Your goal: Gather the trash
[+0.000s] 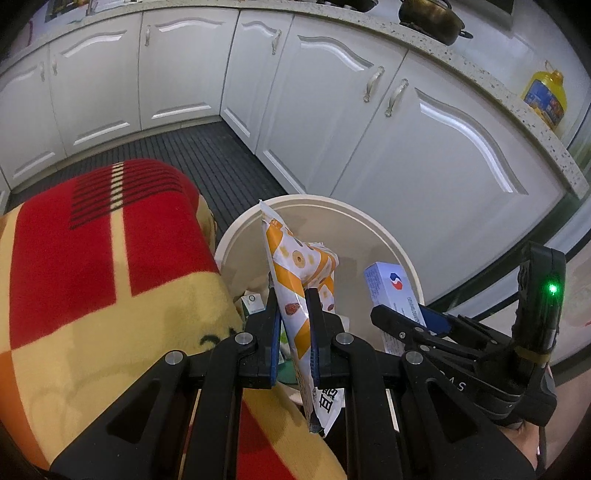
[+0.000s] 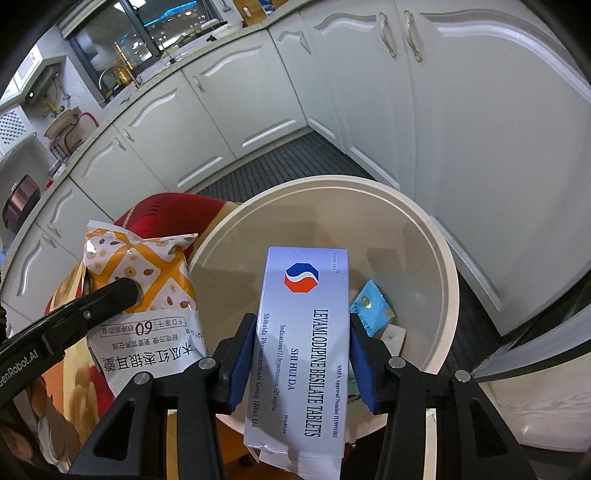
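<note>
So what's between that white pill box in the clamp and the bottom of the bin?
Only open air, by the right wrist view: the pill box hangs over the bin, with a blue packet lying low inside.

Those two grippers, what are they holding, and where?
Left gripper pinches the snack packet across its middle; right gripper clamps the tablet box by its long sides.

Two tongs show, the left tongs (image 1: 293, 295) and the right tongs (image 2: 301, 328). There is one cream bin (image 2: 448, 280), one orange snack packet (image 1: 295, 258) and one white tablet box (image 2: 306, 332). One yellow oil bottle (image 1: 546, 94) and one dark pot (image 1: 430, 18) stand on the counter (image 1: 480, 70).
</note>
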`<act>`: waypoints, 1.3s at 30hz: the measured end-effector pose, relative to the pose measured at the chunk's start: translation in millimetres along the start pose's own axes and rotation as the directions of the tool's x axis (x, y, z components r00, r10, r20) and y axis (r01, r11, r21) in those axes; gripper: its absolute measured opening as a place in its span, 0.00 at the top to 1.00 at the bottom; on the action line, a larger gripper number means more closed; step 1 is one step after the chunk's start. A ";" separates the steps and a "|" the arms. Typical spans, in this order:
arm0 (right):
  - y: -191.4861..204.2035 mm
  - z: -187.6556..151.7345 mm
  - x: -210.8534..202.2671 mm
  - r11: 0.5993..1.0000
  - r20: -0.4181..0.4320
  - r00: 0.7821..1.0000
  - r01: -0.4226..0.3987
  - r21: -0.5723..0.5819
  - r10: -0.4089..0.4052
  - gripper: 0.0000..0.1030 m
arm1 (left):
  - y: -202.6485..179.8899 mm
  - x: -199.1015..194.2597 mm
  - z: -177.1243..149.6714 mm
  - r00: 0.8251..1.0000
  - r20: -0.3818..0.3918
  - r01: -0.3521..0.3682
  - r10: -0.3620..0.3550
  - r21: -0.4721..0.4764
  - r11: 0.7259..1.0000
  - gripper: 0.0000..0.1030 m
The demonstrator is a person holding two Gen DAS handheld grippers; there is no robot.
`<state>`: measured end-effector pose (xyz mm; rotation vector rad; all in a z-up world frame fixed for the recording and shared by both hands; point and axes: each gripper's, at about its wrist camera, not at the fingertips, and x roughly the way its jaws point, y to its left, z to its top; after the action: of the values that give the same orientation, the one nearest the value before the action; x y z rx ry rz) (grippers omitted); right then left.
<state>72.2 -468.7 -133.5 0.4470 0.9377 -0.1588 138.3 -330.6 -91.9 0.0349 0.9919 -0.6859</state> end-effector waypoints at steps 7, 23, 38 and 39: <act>-1.7 -1.1 1.9 1.000 -0.001 1.000 0.021 0.006 -0.021 0.50 | 2.2 4.5 0.6 1.000 -0.011 -0.017 0.017 -0.011 1.000 0.76; 11.7 -16.4 -27.0 0.999 0.041 0.999 0.028 -0.028 -0.027 0.43 | 3.9 -30.5 -10.4 0.998 0.055 -0.045 0.044 0.010 0.999 0.40; 57.4 -43.9 -109.3 0.997 0.226 0.974 0.047 -0.065 -0.031 0.27 | -8.7 -124.7 -41.7 0.960 0.258 -0.129 0.111 0.053 0.990 0.40; 61.1 -45.4 -114.5 0.997 0.237 0.971 0.044 -0.068 -0.027 0.25 | -10.9 -132.3 -44.5 0.954 0.273 -0.143 0.122 0.057 0.988 0.40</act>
<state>-9.1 -400.9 -45.7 0.3356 0.7154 -0.2055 51.4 -256.4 -11.0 0.0731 0.6946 -0.5867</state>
